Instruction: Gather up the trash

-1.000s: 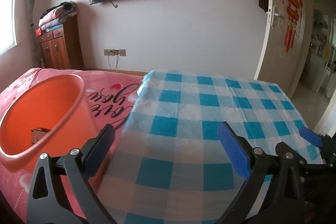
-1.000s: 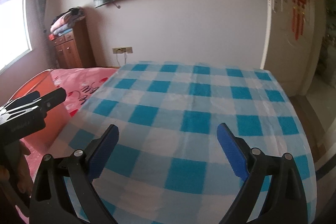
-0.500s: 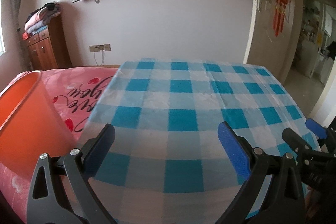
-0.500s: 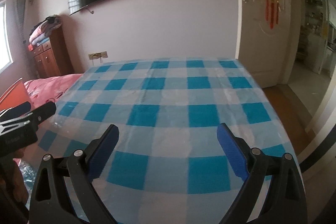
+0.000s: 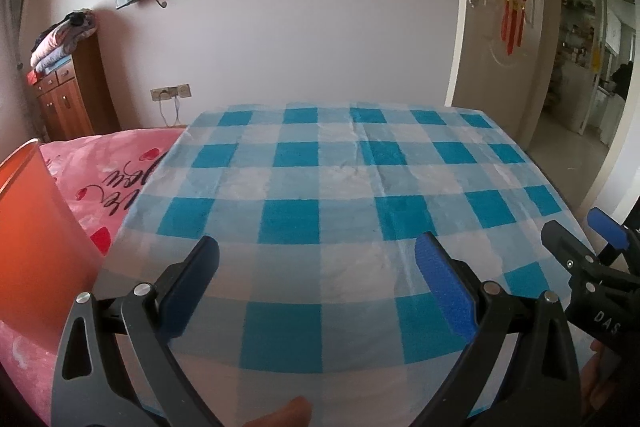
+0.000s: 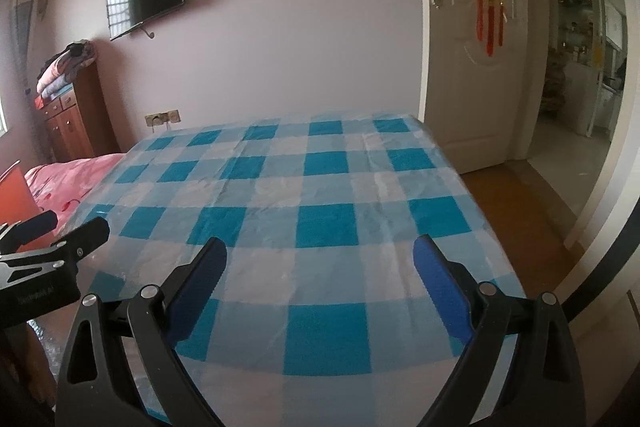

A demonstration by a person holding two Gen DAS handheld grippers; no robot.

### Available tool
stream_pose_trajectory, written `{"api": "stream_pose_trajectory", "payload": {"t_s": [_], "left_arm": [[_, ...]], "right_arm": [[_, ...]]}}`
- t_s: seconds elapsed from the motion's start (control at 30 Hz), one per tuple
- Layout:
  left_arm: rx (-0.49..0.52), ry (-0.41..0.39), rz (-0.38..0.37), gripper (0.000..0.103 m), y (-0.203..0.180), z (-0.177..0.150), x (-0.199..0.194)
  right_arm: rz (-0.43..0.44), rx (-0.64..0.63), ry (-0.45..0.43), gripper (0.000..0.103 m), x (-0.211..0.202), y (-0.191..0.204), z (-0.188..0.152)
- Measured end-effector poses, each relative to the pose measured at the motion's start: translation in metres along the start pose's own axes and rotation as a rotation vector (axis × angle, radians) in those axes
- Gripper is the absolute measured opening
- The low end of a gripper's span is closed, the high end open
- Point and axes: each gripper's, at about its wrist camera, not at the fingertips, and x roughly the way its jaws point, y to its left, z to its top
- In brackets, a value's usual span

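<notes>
Left gripper (image 5: 316, 267) spread wide, nothing between its pads, over the blue checked cloth (image 5: 340, 187). Right gripper (image 6: 320, 267) also spread and empty over the same cloth. Orange bin (image 5: 36, 239) sits at the left edge on the pink bedspread (image 5: 116, 171), beside the cloth. No trash visible.

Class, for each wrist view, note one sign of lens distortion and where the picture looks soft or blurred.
Left wrist view: the white door edge bows, corners vignette black, and the orange plastic bucket beside the lens is soft. Right wrist view: the door frame curves strongly, and the blue-and-white checked cloth looks hazy near the fingers.
</notes>
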Motion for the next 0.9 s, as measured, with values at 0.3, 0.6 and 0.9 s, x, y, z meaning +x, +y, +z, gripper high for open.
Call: {"api": "stream_pose_trajectory", "payload": {"t_s": [0.3,0.6,0.9], "left_arm": [[0.022,0.018,0.017,0.099,-0.015,-0.001,0.004],[0.019,0.034,0.026,0.099,-0.018,-0.002,0.007],[-0.005,0.069,0.009,0.099,-0.015,-0.007,0.021]], "right_arm": [[-0.007,0.021,-0.017,0.093,-0.003,-0.013,0.001],[0.002,0.023,-0.011,0.093,-0.001,-0.015,0.001],[0.015,0.042,0.026,0.093,0.011,-0.018,-0.001]]}}
